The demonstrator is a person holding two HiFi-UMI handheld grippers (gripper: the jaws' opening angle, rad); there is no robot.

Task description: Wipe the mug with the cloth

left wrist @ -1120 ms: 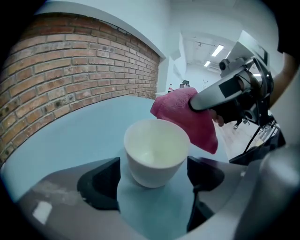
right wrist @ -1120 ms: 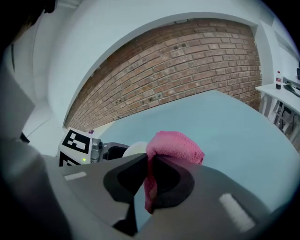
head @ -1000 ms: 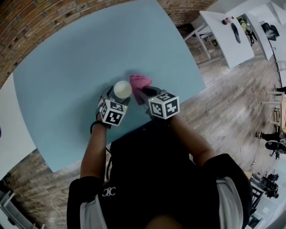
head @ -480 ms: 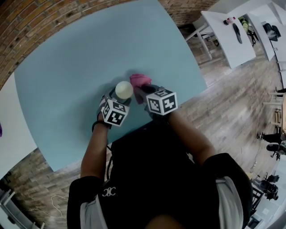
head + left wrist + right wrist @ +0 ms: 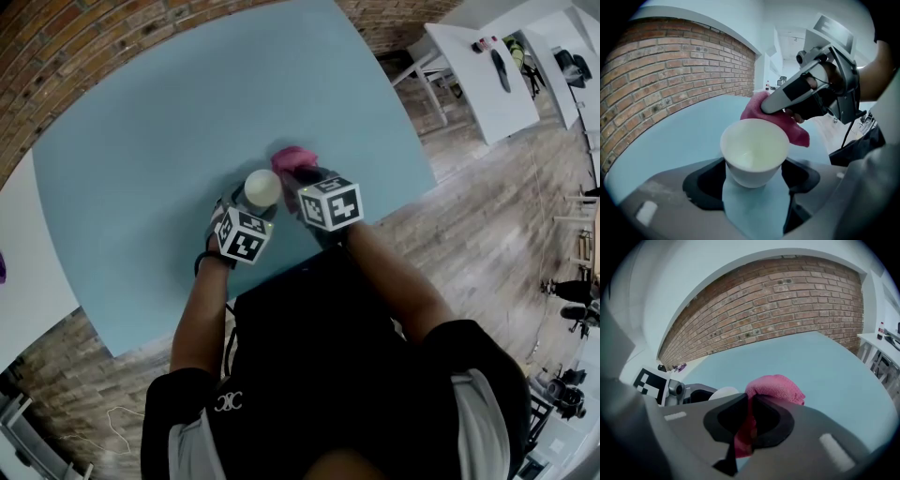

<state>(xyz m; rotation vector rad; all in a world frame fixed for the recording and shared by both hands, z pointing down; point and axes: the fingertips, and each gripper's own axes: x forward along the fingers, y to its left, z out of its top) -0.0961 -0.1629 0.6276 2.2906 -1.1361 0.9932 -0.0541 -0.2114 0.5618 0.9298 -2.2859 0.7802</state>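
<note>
The fingers (image 5: 705, 183) of the left gripper (image 5: 753, 182) have just been closing. They now clasp the lower wall of the mug (image 5: 754, 152) from both sides. The fingers (image 5: 776, 420) of the right gripper (image 5: 751, 427) are clenched on the cloth (image 5: 776, 387), whose bunched pink end stands out past the tips.

The cloth is up against the far right of the mug's rim; whether it touches I cannot tell. To wipe well, I judge the left grip should stay firm and low so the wall stays free. The bunched end should press against the wall and sweep round it, with no shove strong enough to tip the mug.

The mug is plain white, narrowing toward its base, upright and empty, with no handle showing. It is over the table (image 5: 169, 122) close to the near edge, about midway along it.
</note>
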